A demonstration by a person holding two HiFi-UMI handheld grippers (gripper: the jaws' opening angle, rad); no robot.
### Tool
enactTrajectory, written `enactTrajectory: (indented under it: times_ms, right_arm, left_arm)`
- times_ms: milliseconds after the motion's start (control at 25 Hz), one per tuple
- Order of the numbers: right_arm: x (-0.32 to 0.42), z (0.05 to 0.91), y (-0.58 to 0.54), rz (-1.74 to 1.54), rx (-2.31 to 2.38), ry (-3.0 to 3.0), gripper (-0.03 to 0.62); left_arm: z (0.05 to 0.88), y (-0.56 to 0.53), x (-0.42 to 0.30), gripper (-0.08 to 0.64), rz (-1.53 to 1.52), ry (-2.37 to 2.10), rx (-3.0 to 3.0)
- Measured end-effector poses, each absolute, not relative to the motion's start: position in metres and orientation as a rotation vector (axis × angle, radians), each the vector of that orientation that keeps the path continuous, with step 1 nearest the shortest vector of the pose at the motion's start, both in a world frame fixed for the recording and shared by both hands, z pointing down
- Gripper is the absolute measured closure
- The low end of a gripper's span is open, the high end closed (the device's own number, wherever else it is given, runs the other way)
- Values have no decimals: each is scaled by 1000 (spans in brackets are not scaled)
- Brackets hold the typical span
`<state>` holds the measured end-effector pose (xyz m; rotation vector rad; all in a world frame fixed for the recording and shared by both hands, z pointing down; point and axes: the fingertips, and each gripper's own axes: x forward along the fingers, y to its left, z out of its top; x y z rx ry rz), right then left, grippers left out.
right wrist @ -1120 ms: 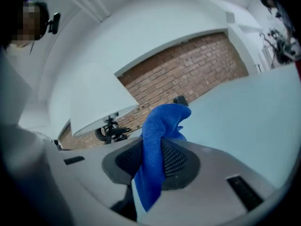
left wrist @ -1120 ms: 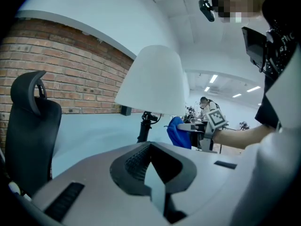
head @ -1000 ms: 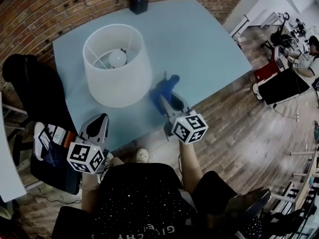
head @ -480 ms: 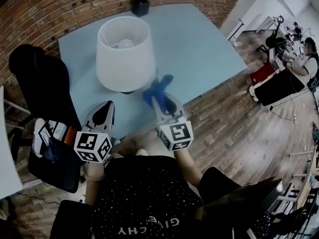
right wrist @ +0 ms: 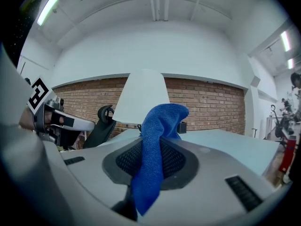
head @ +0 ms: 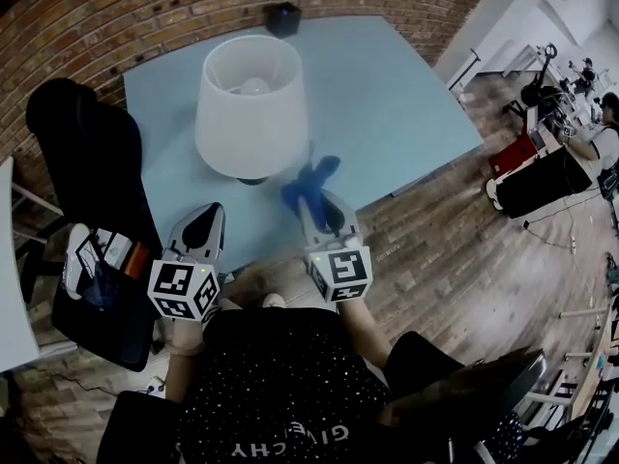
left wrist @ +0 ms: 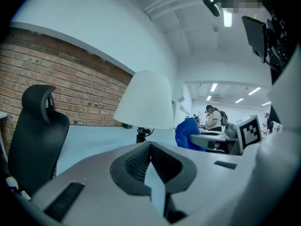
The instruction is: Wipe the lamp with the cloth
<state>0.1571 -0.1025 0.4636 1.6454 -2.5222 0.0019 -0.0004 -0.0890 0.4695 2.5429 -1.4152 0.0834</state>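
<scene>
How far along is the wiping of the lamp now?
Done: the blue cloth is picked up, clamped between the fingers of the right gripper. In hand: the cloth is held up beside the white lamp, seemingly short of its shade. Left: the wiping itself, as far as these views show. The left gripper is shut and empty, near the table edge.

The white drum-shaded table lamp (head: 250, 104) stands on the pale blue rectangular table (head: 406, 85), straight ahead of the left gripper (head: 209, 216); the blue fabric cloth (head: 309, 174) sits between the jaws of the right gripper (head: 311, 199), just beside the lamp's foot; the black high-backed office chair (head: 92, 153) is left of the left gripper; the small black box (head: 282, 17) lies beyond the lamp.
</scene>
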Motion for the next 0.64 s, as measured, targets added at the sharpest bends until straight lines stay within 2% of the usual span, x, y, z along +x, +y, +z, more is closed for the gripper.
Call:
enactTrajectory:
  times_ms: [400,640]
  right_arm:
    - [167,477,-101,122,1673,-2524,505]
    - [167,474,-95,88,1680,-2502,505]
  left_arm:
    - [500,-93,-6,551,30,-1365,2350]
    - [512,-86,4,551,30,-1306,2325]
